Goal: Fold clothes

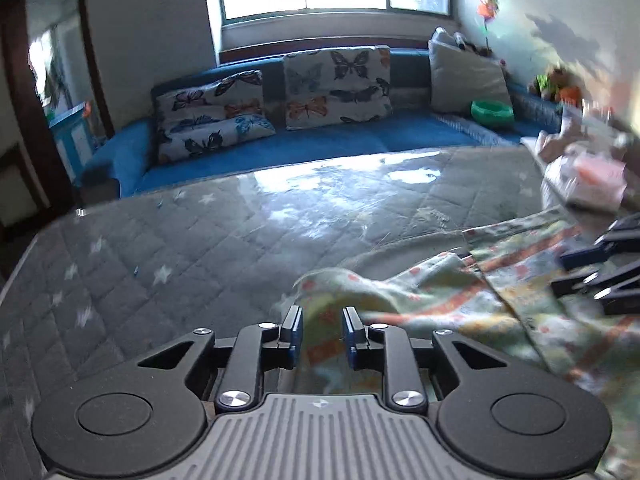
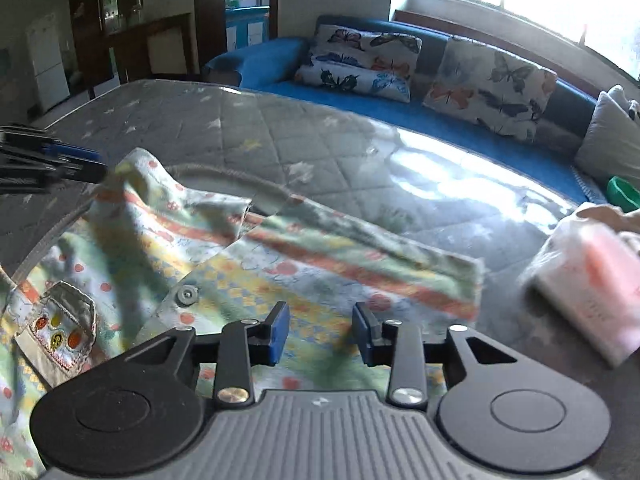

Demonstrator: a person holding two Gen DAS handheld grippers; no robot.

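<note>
A small patterned garment (image 1: 460, 304) in green, yellow and orange lies spread on the grey quilted mattress (image 1: 180, 256). In the right wrist view the garment (image 2: 280, 256) shows a snap button and a sewn pocket patch (image 2: 60, 320). My left gripper (image 1: 322, 332) is open, its jaws on either side of a raised fold of the garment's edge. My right gripper (image 2: 320, 332) is open and hovers over the garment's middle, holding nothing. Each gripper shows at the edge of the other's view: the right one in the left wrist view (image 1: 600, 268), the left one in the right wrist view (image 2: 48, 164).
A folded pink and white cloth bundle (image 2: 592, 280) lies on the mattress to the right. A blue sofa (image 1: 280, 148) with butterfly cushions (image 1: 336, 84) runs behind the mattress, under a bright window. A green bowl (image 1: 492, 112) sits on the sofa.
</note>
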